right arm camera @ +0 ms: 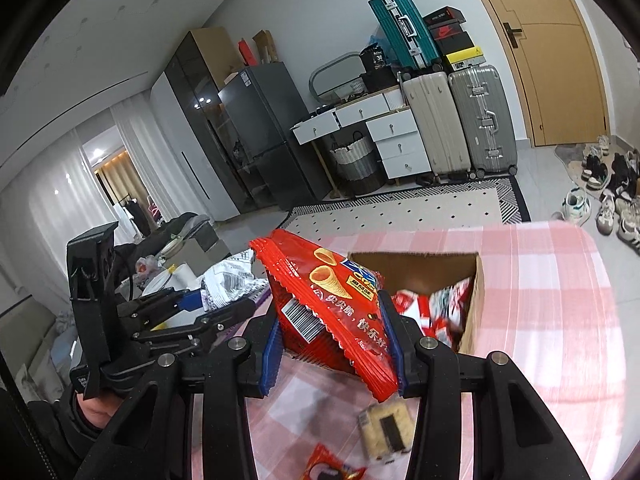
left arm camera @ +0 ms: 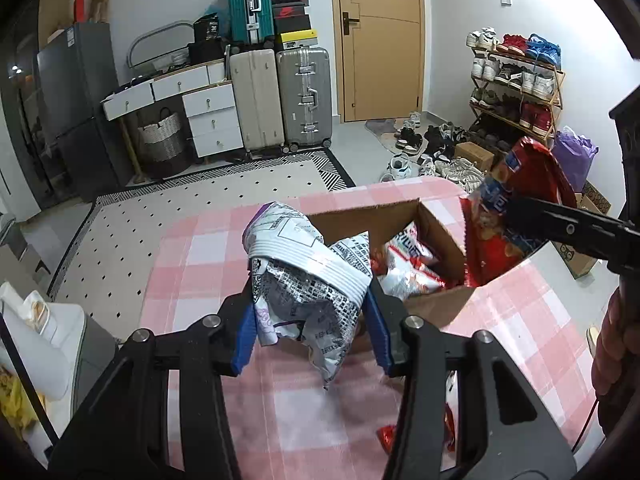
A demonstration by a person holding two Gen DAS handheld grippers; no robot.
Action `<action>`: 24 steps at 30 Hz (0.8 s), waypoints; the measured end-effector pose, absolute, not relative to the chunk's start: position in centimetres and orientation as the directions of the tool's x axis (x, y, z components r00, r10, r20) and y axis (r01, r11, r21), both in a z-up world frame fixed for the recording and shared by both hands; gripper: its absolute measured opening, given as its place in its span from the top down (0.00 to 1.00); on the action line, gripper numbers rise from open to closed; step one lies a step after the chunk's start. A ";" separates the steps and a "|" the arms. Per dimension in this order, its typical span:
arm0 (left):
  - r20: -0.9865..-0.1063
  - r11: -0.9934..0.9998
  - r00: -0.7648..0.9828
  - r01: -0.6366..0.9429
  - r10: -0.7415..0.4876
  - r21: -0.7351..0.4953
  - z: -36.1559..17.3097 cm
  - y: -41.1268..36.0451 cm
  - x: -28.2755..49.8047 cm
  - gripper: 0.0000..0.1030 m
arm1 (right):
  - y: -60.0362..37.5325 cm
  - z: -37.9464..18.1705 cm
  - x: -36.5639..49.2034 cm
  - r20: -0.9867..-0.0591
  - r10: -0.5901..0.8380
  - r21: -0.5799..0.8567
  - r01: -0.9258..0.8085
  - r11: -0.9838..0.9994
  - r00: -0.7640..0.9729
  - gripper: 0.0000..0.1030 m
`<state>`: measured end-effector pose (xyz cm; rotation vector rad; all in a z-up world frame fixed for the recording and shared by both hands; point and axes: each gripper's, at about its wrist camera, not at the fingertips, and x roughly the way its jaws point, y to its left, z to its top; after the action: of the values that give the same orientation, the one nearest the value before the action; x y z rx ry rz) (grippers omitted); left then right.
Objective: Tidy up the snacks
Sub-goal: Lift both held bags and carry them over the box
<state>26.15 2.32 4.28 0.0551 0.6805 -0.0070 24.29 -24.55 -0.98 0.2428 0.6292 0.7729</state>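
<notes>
— What have you got in each hand?

— My left gripper (left arm camera: 312, 316) is clamped on a crumpled silver-and-white snack bag (left arm camera: 308, 276); the blue pads (left arm camera: 249, 336) press into both its sides, so the jaws stand only as wide as the bag. My right gripper (right arm camera: 332, 344) is closed the same way on a red bag of cone crisps (right arm camera: 324, 304), tilted, with its barcode facing me.

— Where are they, going by the cardboard box?

— The box (right arm camera: 472, 312) sits open on the pink checked tablecloth (right arm camera: 552, 304). The silver bag hangs just in front of its near edge, clear of the cloth. The red bag is held up beside the box, not inside it.

— Anything in the box?

— Red-and-white packets (left arm camera: 408, 264) lie in it.

— And outside it?

— On the cloth nearer me than the box, a pale rice-cracker pack (right arm camera: 386, 430) and a small red wrapper (right arm camera: 332, 468).
</notes>
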 end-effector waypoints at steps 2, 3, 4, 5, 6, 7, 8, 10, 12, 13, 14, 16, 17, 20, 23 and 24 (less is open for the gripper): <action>-0.628 0.998 0.778 0.029 0.009 0.049 4.4 2.0 27.4 0.57 | -24.3 -0.4 25.1 -0.438 0.713 0.417 -0.580 0.700 0.547 0.58; -0.629 0.998 0.777 0.034 0.004 0.049 4.5 1.8 28.1 0.57 | -24.1 -0.2 25.4 -0.438 0.713 0.414 -0.582 0.700 0.547 0.58; -0.629 0.998 0.777 0.037 0.002 0.050 4.5 1.6 28.8 0.57 | -24.0 0.0 25.8 -0.439 0.711 0.407 -0.584 0.702 0.549 0.58; -0.628 0.998 0.778 0.039 0.004 0.055 4.6 1.3 29.7 0.57 | -23.8 0.3 26.2 -0.439 0.710 0.401 -0.586 0.704 0.551 0.58; -0.628 0.997 0.778 0.042 0.004 0.058 4.6 1.1 30.2 0.57 | -23.7 0.4 26.6 -0.439 0.709 0.399 -0.588 0.704 0.552 0.58; -0.628 0.997 0.778 0.046 0.002 0.060 4.6 0.9 30.9 0.57 | -23.6 0.6 27.1 -0.439 0.709 0.396 -0.589 0.704 0.552 0.58; -0.628 0.997 0.778 0.051 -0.002 0.060 4.7 0.6 31.6 0.57 | -23.5 0.8 27.5 -0.440 0.707 0.391 -0.590 0.706 0.554 0.58; -0.629 0.997 0.777 0.055 -0.004 0.062 4.6 0.1 33.1 0.57 | -23.4 1.0 28.5 -0.441 0.703 0.386 -0.590 0.709 0.557 0.58; -0.634 0.997 0.773 0.062 -0.014 0.053 4.4 -0.1 34.5 0.57 | -23.4 0.8 29.3 -0.443 0.702 0.387 -0.587 0.711 0.558 0.58; -0.640 0.997 0.768 0.066 -0.022 0.045 4.1 -0.2 35.1 0.57 | -23.4 0.7 29.8 -0.445 0.698 0.387 -0.583 0.715 0.560 0.58; -0.644 0.997 0.764 0.077 -0.042 0.027 4.0 -0.3 35.8 0.57 | -23.4 0.5 30.2 -0.448 0.695 0.389 -0.578 0.718 0.562 0.58; -0.657 0.996 0.751 0.086 -0.063 0.003 3.4 -0.4 37.0 0.57 | -23.4 0.1 30.8 -0.453 0.690 0.391 -0.570 0.723 0.564 0.58; -0.661 0.996 0.748 0.086 -0.063 0.001 3.1 -0.6 37.5 0.57 | -23.3 -0.1 31.1 -0.457 0.687 0.390 -0.567 0.726 0.565 0.58; -0.677 0.995 0.730 0.098 -0.090 -0.026 2.0 -0.8 39.1 0.57 | -23.4 -1.0 32.2 -0.470 0.683 0.399 -0.555 0.730 0.560 0.58; -0.683 0.993 0.722 0.106 -0.110 -0.048 0.9 -0.8 40.6 0.57 | -23.3 -1.9 33.3 -0.480 0.677 0.407 -0.542 0.735 0.558 0.58; -0.686 0.993 0.719 0.101 -0.110 -0.053 0.5 -0.7 41.1 0.57 | -23.2 -2.1 33.6 -0.482 0.677 0.410 -0.540 0.735 0.556 0.58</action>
<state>41.09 -0.71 0.53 -0.0118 0.7590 -0.1169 33.55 -23.19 -2.12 0.2256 0.6638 0.7251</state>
